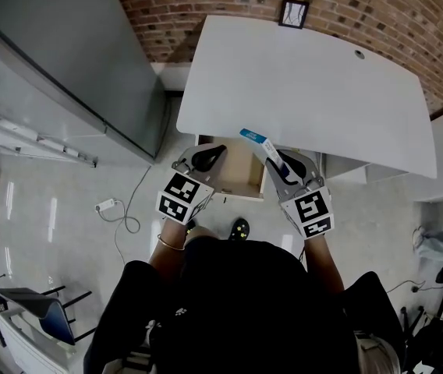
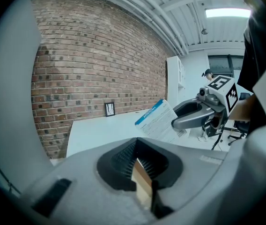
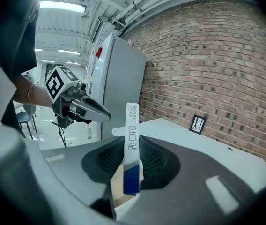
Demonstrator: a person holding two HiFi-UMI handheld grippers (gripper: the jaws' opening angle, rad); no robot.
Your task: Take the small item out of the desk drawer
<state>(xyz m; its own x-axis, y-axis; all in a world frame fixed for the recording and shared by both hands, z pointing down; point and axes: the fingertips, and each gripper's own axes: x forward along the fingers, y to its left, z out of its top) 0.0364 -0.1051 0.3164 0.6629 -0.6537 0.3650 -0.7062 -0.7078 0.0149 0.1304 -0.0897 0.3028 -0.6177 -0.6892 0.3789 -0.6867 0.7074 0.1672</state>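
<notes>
1 slim white box [image 3: 132, 139], blue-ended, sits clamped in the right tool [image 1: 286, 167]; left tool [image 1: 207, 156] closed.

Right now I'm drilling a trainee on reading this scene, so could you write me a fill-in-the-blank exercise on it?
The right tool grips a box coloured white and ___.
The drawer under the white desk stands ___.
The wall behind the desk is made of ___.
Missing words: blue; open; brick.
</notes>
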